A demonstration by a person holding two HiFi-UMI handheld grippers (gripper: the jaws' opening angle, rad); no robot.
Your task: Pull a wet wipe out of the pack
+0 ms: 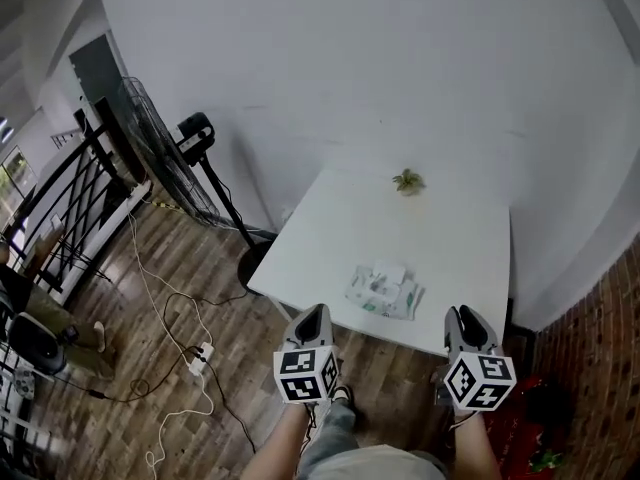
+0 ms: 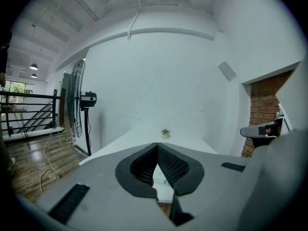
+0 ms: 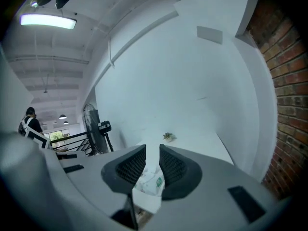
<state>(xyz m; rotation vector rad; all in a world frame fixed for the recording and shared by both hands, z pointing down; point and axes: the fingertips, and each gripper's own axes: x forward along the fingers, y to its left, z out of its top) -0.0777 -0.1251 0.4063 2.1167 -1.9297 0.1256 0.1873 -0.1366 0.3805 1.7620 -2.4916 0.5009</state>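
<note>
The wet wipe pack (image 1: 385, 290), white with green print, lies flat near the front edge of the white table (image 1: 450, 238). Both grippers hover just off that edge, short of the pack. My left gripper (image 1: 314, 313) sits to the pack's lower left, its jaws shut tip to tip with nothing between them (image 2: 157, 145). My right gripper (image 1: 462, 313) is at the pack's lower right, open by a narrow gap and empty (image 3: 152, 147). The pack (image 3: 151, 182) shows beyond that gap, and a sliver of the pack (image 2: 161, 177) shows below the left jaws.
A small potted plant (image 1: 407, 180) stands at the table's far edge by the white wall. A standing fan (image 1: 150, 138), black railing (image 1: 60, 198) and cables with a power strip (image 1: 200, 353) are on the wooden floor to the left. A brick wall (image 1: 590, 368) is to the right.
</note>
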